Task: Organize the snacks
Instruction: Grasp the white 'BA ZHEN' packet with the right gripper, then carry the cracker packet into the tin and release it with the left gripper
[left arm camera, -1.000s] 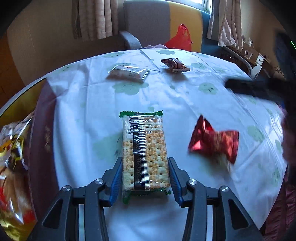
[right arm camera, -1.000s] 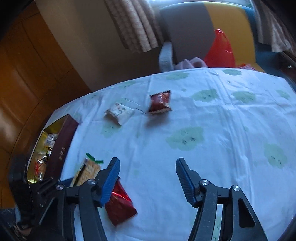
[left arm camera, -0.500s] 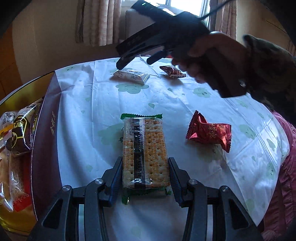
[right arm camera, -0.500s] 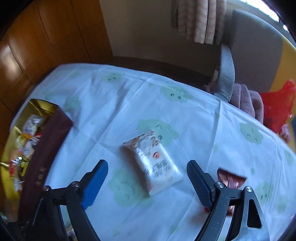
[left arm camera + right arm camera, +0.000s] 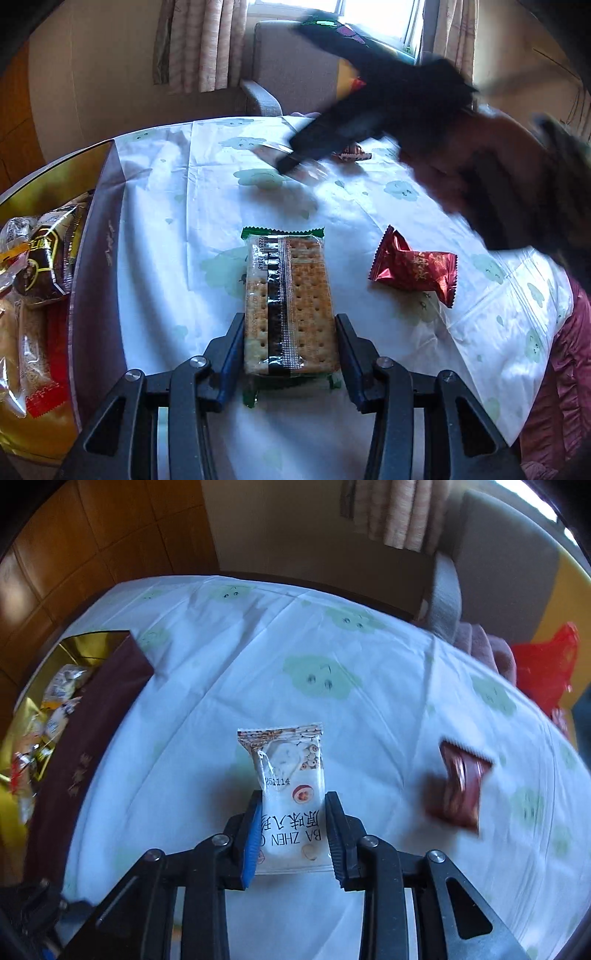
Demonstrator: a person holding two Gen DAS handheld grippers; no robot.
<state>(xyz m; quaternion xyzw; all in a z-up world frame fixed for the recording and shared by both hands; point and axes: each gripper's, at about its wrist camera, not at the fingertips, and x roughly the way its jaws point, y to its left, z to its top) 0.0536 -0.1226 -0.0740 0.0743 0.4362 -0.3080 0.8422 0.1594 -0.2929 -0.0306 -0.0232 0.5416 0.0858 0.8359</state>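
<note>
The left tongs pinch a long pack of crackers by its near end. The two pads sit flat on the long sides of the pack, so it cannot slip out sideways. The far end with the green edge seems to lie on the table, though I cannot tell for sure.

The right tongs have just been closing, and now they squeeze a small white snack bag between them. The bag points straight away from the tongs, and they grip it low down, near its bottom edge. That leaves most of the bag free, so I think it is easy to drop it somewhere.

At the left edge of the table stands an open gift box with a dark wall and a gold inside. Other snacks already lie in it. I think both packs are meant to go there, because that is where the snacks are being gathered.

Two more treats wait on the cloth. A shiny red packet lies to the right of the crackers, a little apart. A dark red wrapper lies to the right of the white bag, but it is blurry.

The job looks about half done. The box is well off to the left, so both packs need to travel that way.
</note>
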